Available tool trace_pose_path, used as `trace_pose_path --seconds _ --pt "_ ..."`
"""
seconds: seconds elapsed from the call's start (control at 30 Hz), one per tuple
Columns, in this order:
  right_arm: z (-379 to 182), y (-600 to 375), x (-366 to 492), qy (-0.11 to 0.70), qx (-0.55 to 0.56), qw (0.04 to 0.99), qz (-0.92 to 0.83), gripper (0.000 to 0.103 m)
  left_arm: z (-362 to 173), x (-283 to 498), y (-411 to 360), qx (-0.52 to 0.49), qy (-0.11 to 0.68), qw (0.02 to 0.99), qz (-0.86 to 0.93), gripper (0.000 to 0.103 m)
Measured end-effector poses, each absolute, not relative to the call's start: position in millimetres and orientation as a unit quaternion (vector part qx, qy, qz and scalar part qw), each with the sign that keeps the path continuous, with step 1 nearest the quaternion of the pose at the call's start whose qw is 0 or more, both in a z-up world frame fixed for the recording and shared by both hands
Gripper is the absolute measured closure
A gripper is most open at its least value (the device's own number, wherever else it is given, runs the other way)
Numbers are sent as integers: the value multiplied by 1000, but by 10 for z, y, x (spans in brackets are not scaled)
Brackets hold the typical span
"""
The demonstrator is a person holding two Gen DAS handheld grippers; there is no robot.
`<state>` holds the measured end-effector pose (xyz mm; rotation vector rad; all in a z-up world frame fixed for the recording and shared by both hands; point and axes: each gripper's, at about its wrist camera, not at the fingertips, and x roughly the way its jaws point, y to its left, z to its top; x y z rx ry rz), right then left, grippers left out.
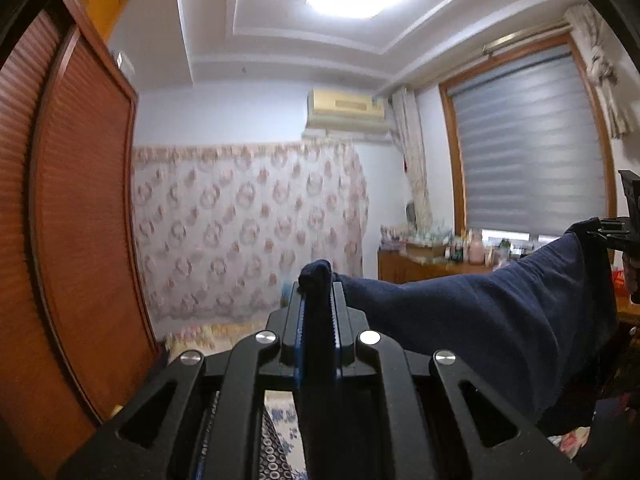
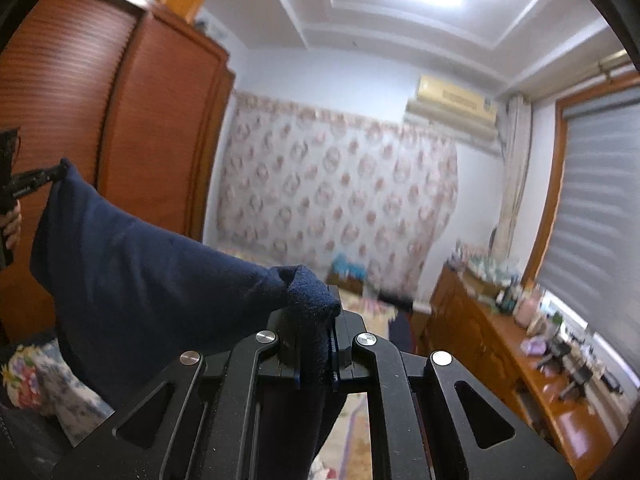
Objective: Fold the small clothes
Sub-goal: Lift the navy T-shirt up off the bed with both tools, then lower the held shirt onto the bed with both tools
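Note:
A dark navy garment (image 1: 480, 312) hangs in the air, stretched between both grippers. My left gripper (image 1: 318, 280) is shut on one corner of it, with a wad of cloth sticking out above the fingertips. My right gripper (image 2: 316, 300) is shut on the other corner of the navy garment (image 2: 140, 264). In the left wrist view the right gripper (image 1: 612, 232) shows at the right edge, pinching the cloth. In the right wrist view the left gripper (image 2: 44, 178) shows at the left edge, pinching the cloth. Both cameras point up toward the room; the garment's lower part is hidden.
A wooden wardrobe (image 1: 72, 208) stands on the left. A floral cloth (image 1: 248, 224) hangs on the far wall under an air conditioner (image 1: 346, 110). A wooden dresser (image 2: 520, 360) with bottles stands below the window blind (image 1: 532, 148). Floral bedding (image 2: 48, 380) lies below.

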<state>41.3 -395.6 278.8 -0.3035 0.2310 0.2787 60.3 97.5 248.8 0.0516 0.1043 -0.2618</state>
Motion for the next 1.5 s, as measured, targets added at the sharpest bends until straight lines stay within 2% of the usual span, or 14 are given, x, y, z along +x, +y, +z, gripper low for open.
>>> trace_pose_path --seconds 0.23,0.33,0.43,0.6,0.9,1.03,1.1,1.13,1.17,1.2,1.23,1.27,1.37,1.5 --pt "1425 -4128 1822 225 -134 954 148 96 1192 2076 671 48 162 979 -118 94" --pt "835 -4172 2401 266 -136 944 141 96 766 2498 481 58 207 971 -109 94" --pt "468 -4235 2832 299 -130 937 128 96 562 2742 322 64 233 964 -110 94" --pt "198 -4440 3342 335 -106 929 118 96 435 3068 172 65 257 958 -107 94" --pt "-111 -4476 3724 376 -89 914 122 95 182 3437 87 64 306 944 -103 93" --pt "-220 -4479 3837 390 -82 909 120 95 102 3546 64 57 335 933 -119 89" --pt "-258 -4485 3877 394 -76 908 122 86 95 3557 63 49 348 928 -125 86" --pt "-264 -4490 3882 395 -74 908 117 81 110 3550 95 46 348 927 -128 80" --pt "-263 -4496 3874 395 -71 909 115 75 124 3520 115 44 347 928 -130 69" --pt "-247 -4503 3861 394 -67 909 115 70 147 3455 129 43 343 929 -128 65" --pt "-232 -4516 3816 391 -62 911 115 60 166 3385 148 43 340 931 -127 64" --pt "-221 -4518 3775 388 -59 913 115 55 179 3291 155 40 339 931 -130 62" --pt "-186 -4514 3556 378 -55 917 112 51 139 3063 202 30 342 929 -139 58" --pt "-225 -4508 3200 384 -35 916 107 51 41 2810 225 27 346 928 -137 57"
